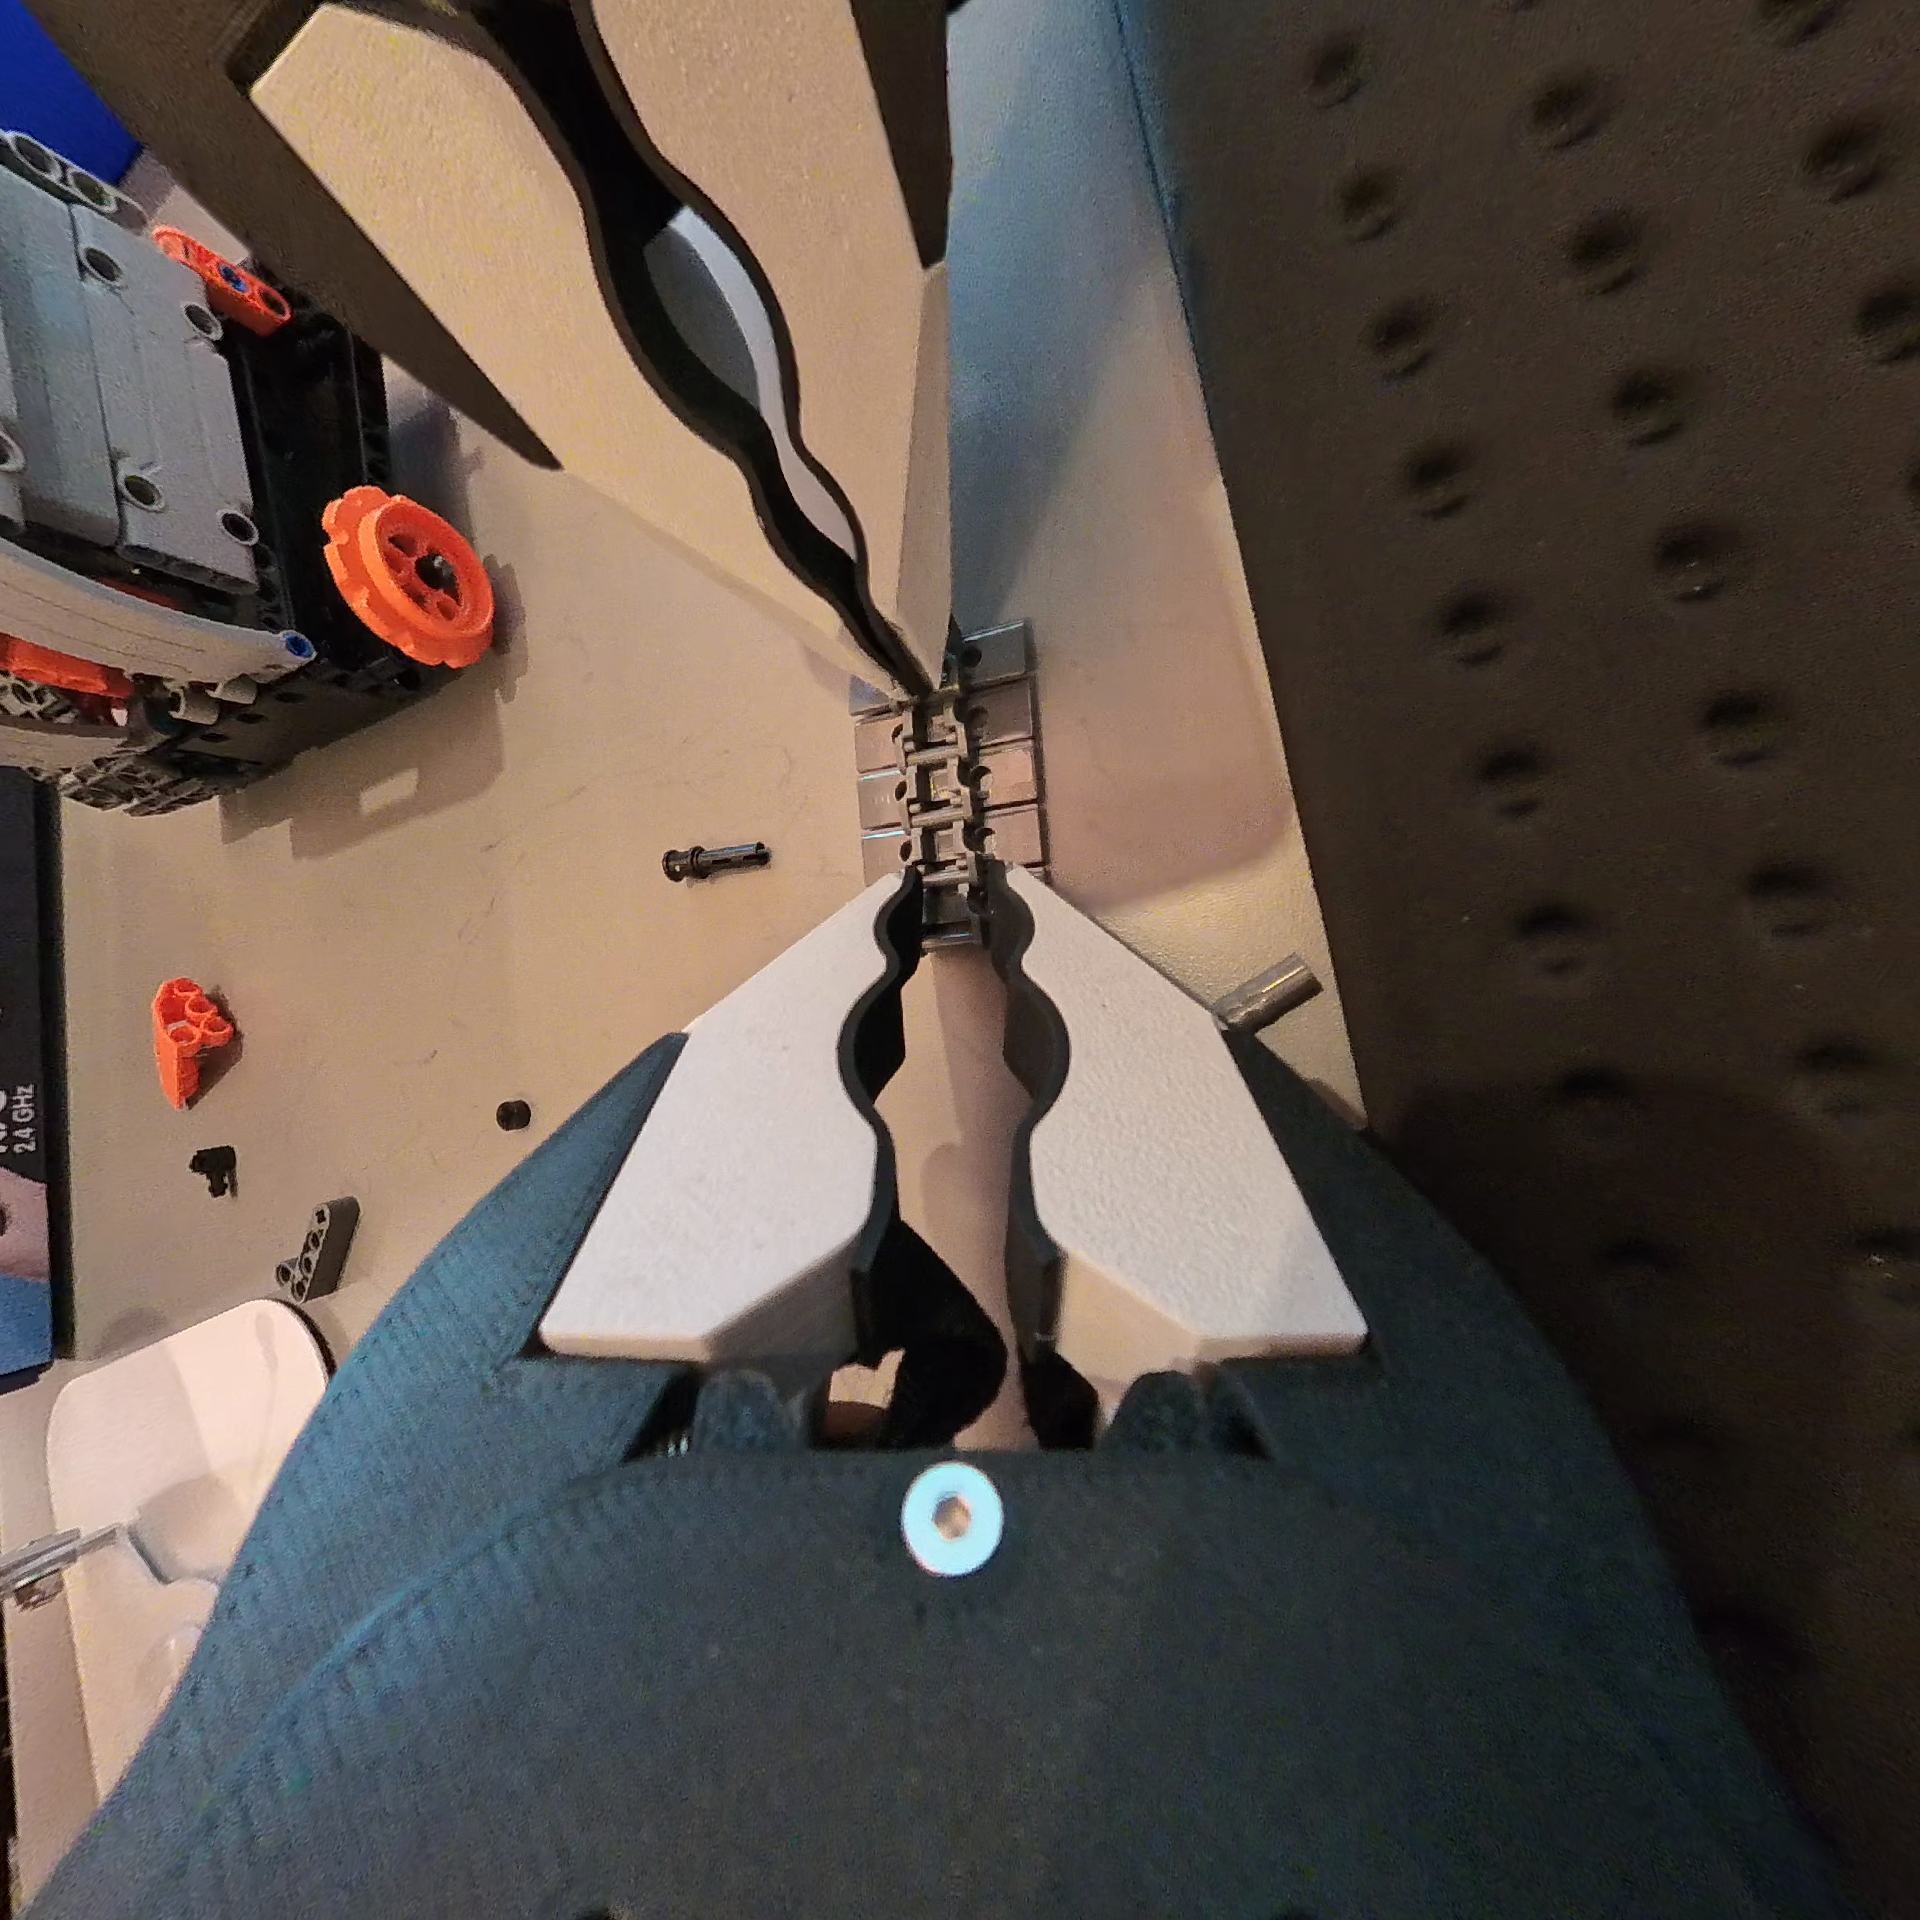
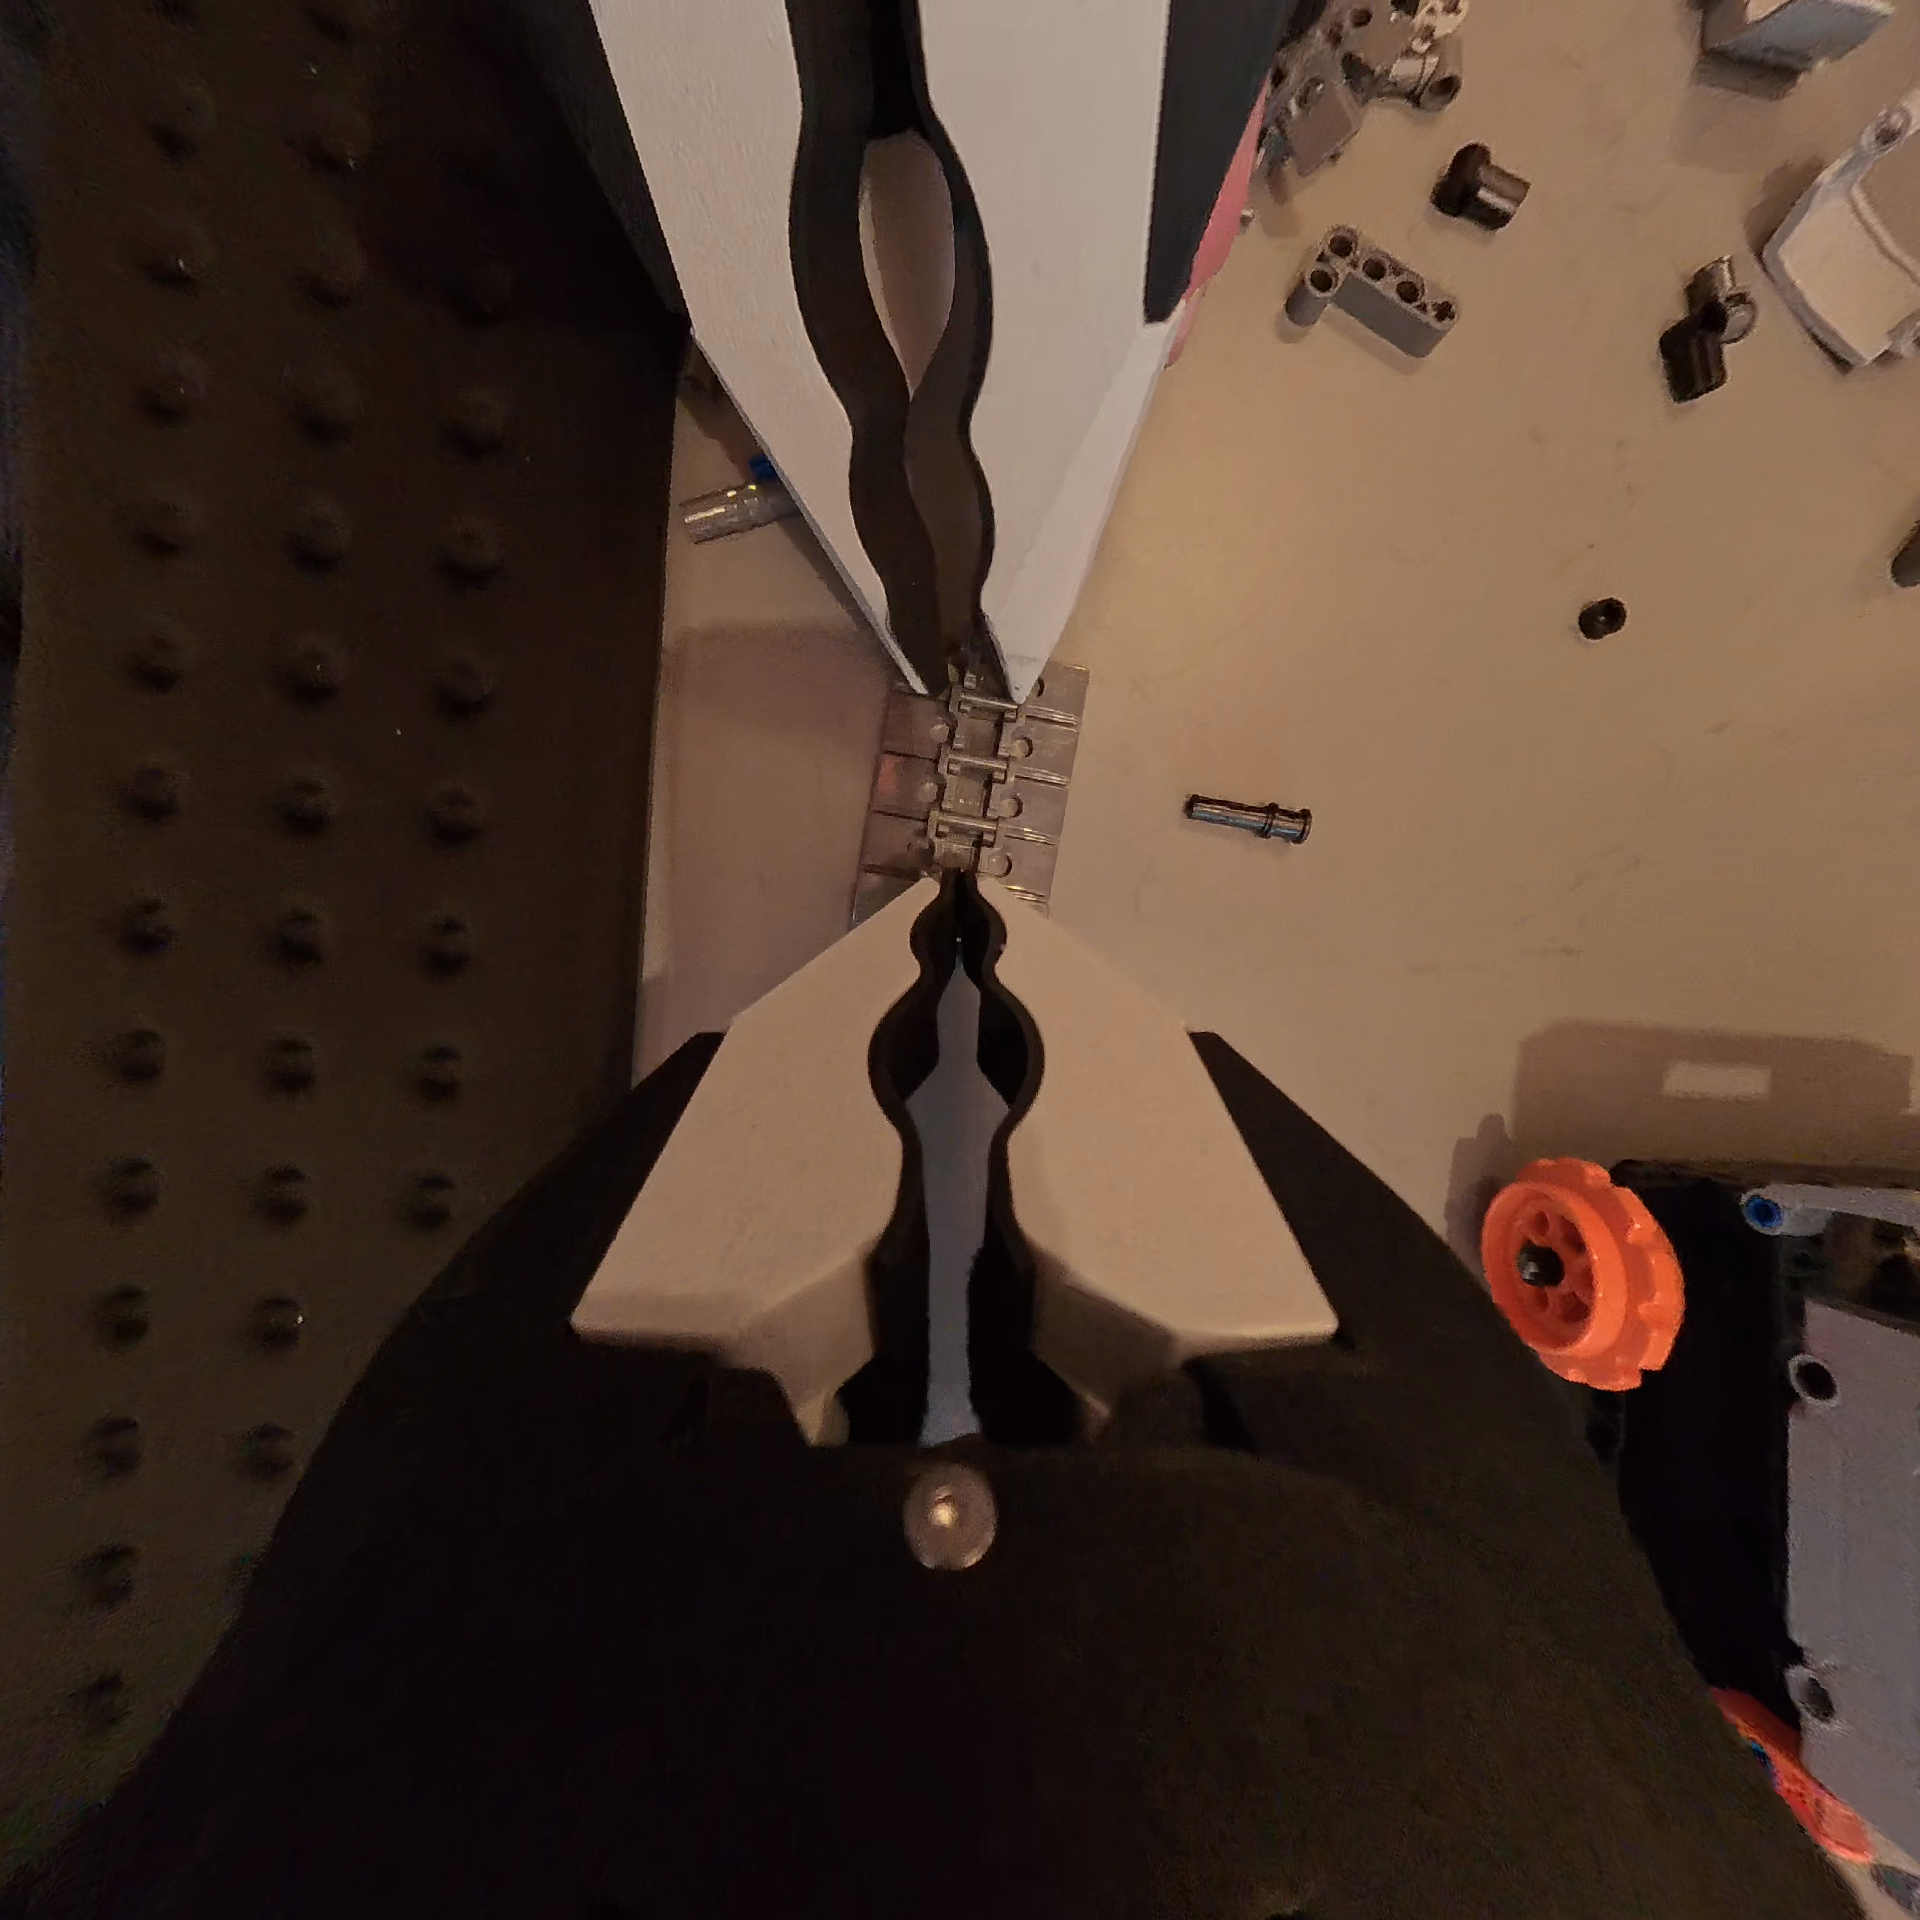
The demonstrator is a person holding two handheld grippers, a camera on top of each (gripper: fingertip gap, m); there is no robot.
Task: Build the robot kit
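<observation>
Left gripper (image 1: 951, 914) and right gripper (image 2: 956, 894), both clenched, grasp opposite ends of a gray track strip (image 1: 948, 790) at frame centre above the counter (image 1: 582, 727).

The grey-and-black brick model (image 1: 156, 499) runs off the frame's left edge.

Your work surface is a beige table (image 1: 623, 987). Lying on it: a black pin (image 1: 715, 859), an orange connector (image 1: 190, 1037), a grey angled beam (image 2: 1371, 291), and a part-built model with an orange wheel (image 1: 407, 577).
</observation>
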